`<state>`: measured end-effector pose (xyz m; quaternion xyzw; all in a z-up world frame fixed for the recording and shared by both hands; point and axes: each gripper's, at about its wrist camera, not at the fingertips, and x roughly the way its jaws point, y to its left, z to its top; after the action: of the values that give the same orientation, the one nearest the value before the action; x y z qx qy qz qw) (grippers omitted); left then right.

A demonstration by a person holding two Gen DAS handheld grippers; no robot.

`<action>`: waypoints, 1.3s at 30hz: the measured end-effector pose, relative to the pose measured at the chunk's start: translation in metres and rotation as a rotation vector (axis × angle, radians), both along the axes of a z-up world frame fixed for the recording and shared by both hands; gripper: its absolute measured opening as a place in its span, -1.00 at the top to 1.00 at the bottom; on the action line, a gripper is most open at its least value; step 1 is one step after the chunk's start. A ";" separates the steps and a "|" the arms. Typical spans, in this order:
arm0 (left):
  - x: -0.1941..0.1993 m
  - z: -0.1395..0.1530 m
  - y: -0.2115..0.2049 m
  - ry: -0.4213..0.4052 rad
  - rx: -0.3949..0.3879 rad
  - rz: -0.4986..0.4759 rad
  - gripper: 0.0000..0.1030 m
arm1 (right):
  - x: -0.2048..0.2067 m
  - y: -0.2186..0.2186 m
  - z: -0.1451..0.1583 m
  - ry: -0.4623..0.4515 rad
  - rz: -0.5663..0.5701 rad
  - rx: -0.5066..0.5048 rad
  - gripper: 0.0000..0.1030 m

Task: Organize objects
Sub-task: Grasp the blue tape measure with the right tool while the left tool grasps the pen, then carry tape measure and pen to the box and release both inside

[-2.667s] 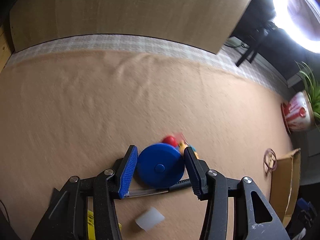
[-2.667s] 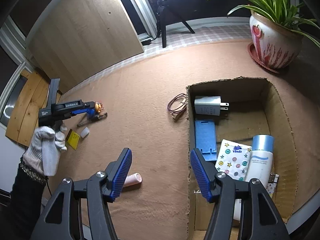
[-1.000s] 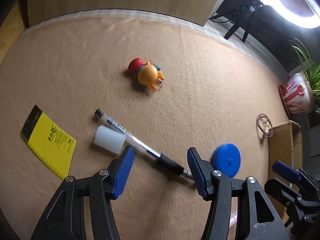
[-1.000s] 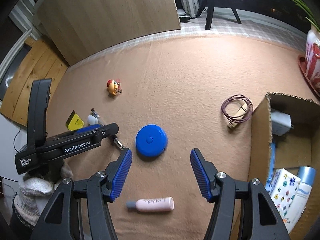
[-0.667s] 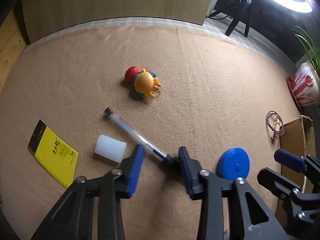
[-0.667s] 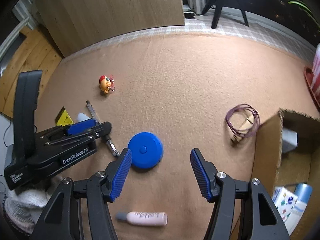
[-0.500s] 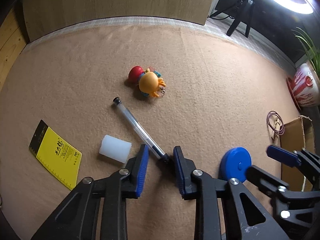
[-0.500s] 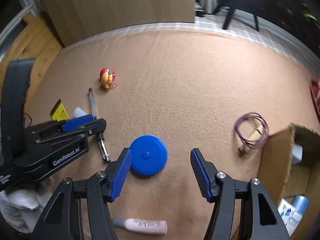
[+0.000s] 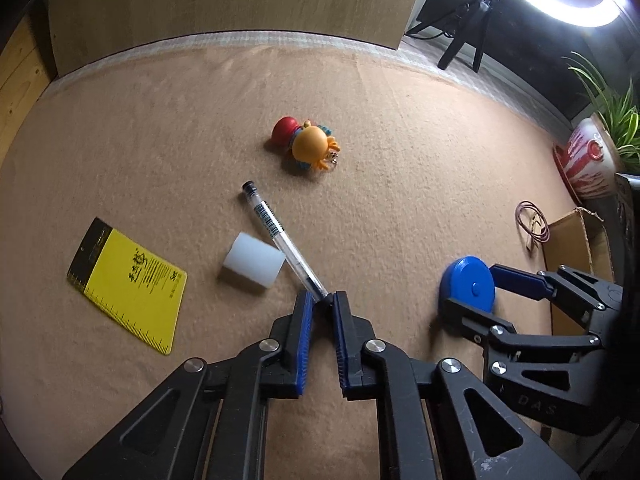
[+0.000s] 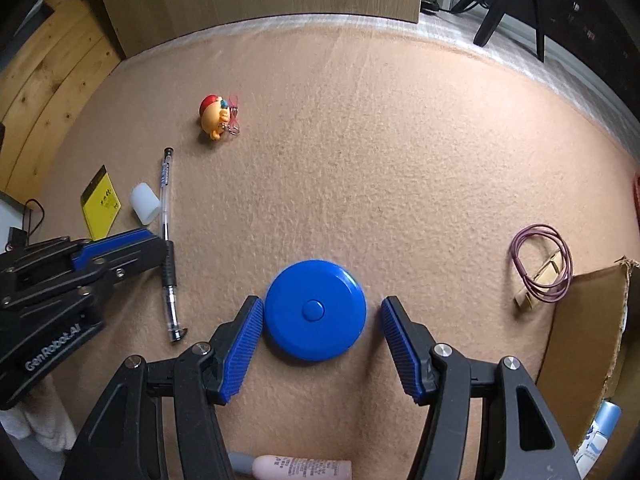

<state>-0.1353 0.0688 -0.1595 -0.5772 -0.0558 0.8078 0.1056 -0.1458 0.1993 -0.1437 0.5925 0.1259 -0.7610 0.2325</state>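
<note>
Blue disc between right gripper fingers

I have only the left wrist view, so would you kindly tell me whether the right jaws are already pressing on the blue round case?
Observer: Not yet. In the right wrist view the blue round case lies between the open jaws of the right gripper, with a clear gap at the pad on the picture's right.
Operator: Thank you. Where on the pen do my left jaws sit?
Observer: The left gripper is shut on the pen at its black grip section, and the tip end sticks out past the jaws.
Operator: Is anything loose outside my view?
Observer: Yes, a pink tube lies on the tan mat at the bottom edge of the right wrist view.
</note>
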 end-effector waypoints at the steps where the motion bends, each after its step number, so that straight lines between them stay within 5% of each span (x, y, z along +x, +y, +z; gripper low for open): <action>1: 0.001 0.000 -0.002 -0.001 0.004 0.002 0.81 | 0.001 -0.001 0.000 0.003 0.002 0.006 -0.11; 7: 0.007 -0.004 -0.010 -0.011 0.020 -0.002 0.98 | 0.013 -0.008 -0.001 0.050 0.041 0.065 0.10; 20: 0.013 0.000 -0.017 0.000 0.065 0.061 0.99 | 0.020 0.008 0.002 0.045 -0.002 0.012 0.11; 24: 0.001 0.000 -0.013 -0.027 0.031 0.081 -0.07 | 0.020 0.009 0.004 0.051 -0.005 0.008 0.10; 25: -0.001 -0.001 -0.010 -0.024 0.017 0.078 -0.11 | 0.017 0.009 0.004 0.054 -0.004 0.010 0.10; 28: -0.008 -0.004 0.001 -0.037 -0.021 0.067 0.00 | 0.016 0.009 0.004 0.061 -0.003 0.015 0.10; 29: -0.008 -0.004 0.005 -0.029 -0.033 0.050 0.17 | 0.016 0.009 0.003 0.061 -0.003 0.015 0.10; 30: -0.008 -0.007 0.009 -0.032 -0.050 0.029 0.56 | 0.015 0.010 0.003 0.062 -0.006 0.015 0.10; 31: -0.009 -0.010 0.012 -0.037 -0.065 0.018 0.65 | 0.015 0.010 0.003 0.063 -0.006 0.016 0.10; 39: 0.000 -0.011 -0.008 -0.029 0.033 0.034 0.79 | 0.012 0.019 0.004 0.068 -0.026 0.001 0.10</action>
<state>-0.1356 0.0604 -0.1710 -0.5860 -0.0804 0.8000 0.1007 -0.1336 0.2185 -0.1396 0.5679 0.1264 -0.7836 0.2179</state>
